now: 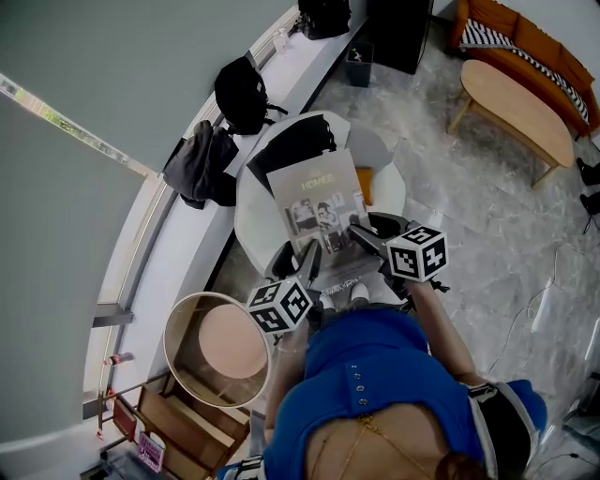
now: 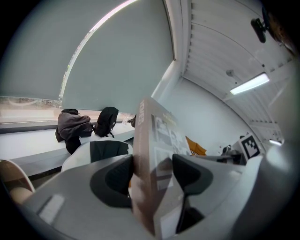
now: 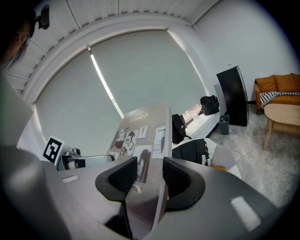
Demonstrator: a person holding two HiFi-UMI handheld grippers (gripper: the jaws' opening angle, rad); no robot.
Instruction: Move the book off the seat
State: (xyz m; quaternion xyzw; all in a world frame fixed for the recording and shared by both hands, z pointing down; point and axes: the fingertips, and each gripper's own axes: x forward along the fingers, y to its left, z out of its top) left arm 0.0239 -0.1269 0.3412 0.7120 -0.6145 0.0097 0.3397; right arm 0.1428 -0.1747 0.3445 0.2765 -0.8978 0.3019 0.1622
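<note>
Both grippers are clamped on the book (image 1: 317,199): the left gripper (image 1: 302,262) at its 7 o'clock corner, the right gripper (image 1: 361,236) at 5 o'clock. It is held tilted up over the white seat (image 1: 251,204). I'd keep the two squeezes even and swing both hands together, so the book doesn't twist or slip.

On the ledge (image 1: 173,262): black backpack (image 1: 242,94) upright, grey jacket (image 1: 199,167) just beside it, slumping over the edge. Below the ledge, round stool (image 1: 217,349) with a pale top. Well apart on the marble floor (image 1: 469,216): oval wooden tabletop (image 1: 516,108) before an orange sofa (image 1: 539,47); small dark bin (image 1: 359,66) beside a black cabinet (image 1: 398,37). Another dark bag (image 1: 323,17) at the ledge's far end.
</note>
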